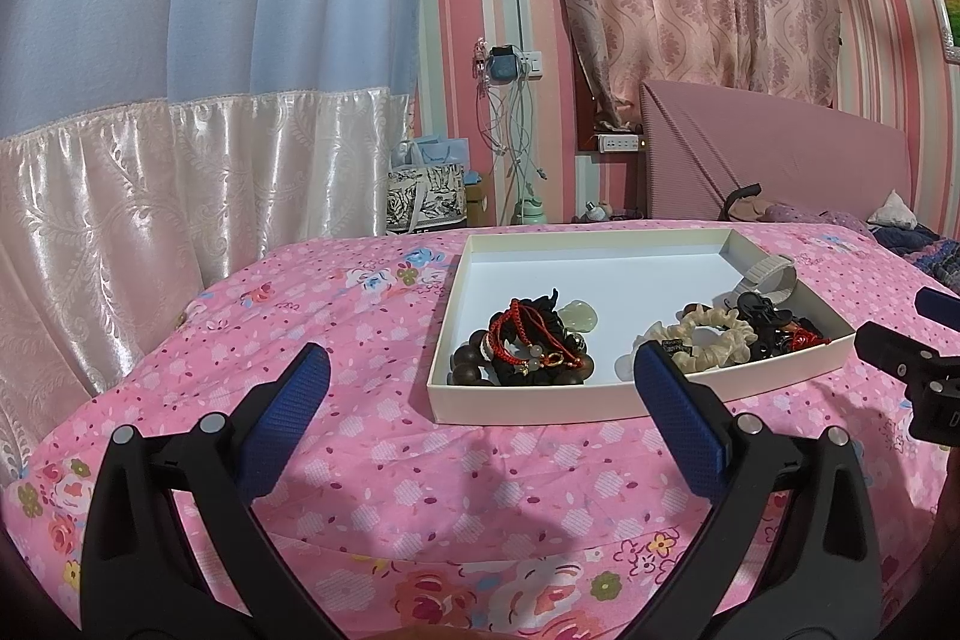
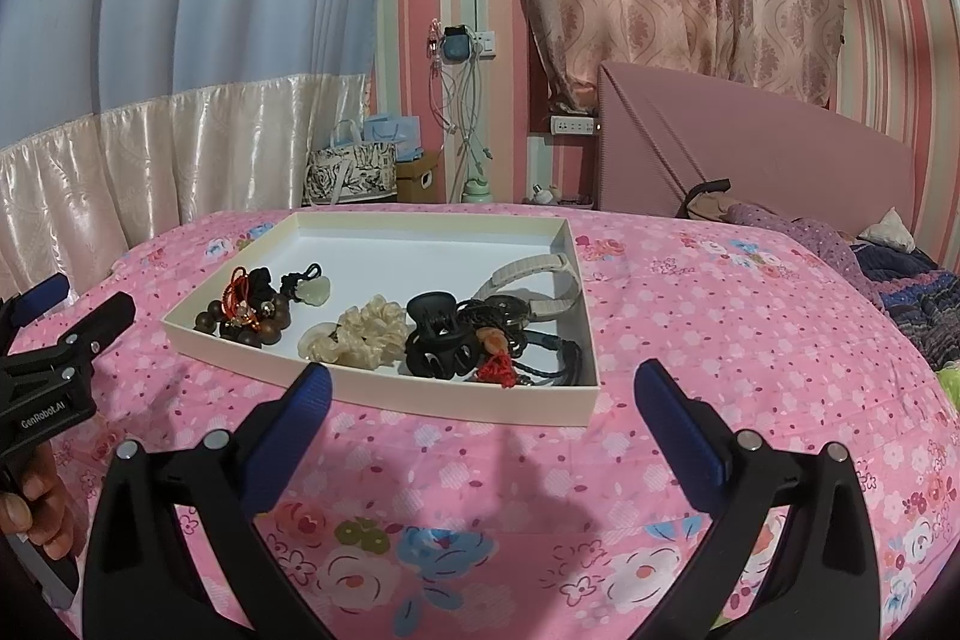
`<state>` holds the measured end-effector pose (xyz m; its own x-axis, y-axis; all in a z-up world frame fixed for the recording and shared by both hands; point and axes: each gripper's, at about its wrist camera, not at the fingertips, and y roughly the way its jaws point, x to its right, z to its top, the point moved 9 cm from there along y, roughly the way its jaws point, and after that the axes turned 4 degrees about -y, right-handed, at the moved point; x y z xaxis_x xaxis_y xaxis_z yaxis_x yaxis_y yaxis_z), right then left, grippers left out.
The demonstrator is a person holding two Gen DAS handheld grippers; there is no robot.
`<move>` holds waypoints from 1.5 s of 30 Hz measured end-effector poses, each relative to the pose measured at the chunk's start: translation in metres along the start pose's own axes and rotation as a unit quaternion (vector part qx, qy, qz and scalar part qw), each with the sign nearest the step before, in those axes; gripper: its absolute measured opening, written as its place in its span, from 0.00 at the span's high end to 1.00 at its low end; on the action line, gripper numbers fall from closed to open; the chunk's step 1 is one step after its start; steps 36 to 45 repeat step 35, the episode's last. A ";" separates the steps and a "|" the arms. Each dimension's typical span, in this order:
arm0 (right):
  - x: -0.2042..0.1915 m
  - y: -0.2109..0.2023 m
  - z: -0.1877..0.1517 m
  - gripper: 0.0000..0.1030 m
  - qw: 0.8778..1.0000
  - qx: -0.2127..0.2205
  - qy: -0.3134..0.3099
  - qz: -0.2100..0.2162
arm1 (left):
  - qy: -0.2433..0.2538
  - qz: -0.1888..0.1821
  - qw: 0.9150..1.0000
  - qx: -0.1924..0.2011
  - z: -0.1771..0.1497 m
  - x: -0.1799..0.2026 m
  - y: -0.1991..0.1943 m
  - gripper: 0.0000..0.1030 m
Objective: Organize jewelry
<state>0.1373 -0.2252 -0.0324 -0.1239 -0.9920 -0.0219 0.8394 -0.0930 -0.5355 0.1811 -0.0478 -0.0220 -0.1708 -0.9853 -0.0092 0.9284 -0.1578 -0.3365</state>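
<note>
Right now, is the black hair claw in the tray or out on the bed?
In the tray. The black hair claw lies near its front wall, beside the cream scrunchie.

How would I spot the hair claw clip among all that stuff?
Find the shallow white tray on the pink floral bedspread. Near its front edge, right of the cream scrunchie, lies the black claw clip: the only hard plastic piece with curved teeth.

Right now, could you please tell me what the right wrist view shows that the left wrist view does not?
Only the right wrist view shows the black claw clip in full, and dark braided cords beside it. Only the left wrist view shows the tray's left outer wall. Both show the cream scrunchie, the wooden bead bracelet, and both hand-held grippers open: left, right.
</note>
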 end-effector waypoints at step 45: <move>0.003 0.001 -0.001 0.02 1.000 0.001 0.001 -0.002 | -0.007 0.007 1.000 -0.004 0.000 -0.004 0.000 0.03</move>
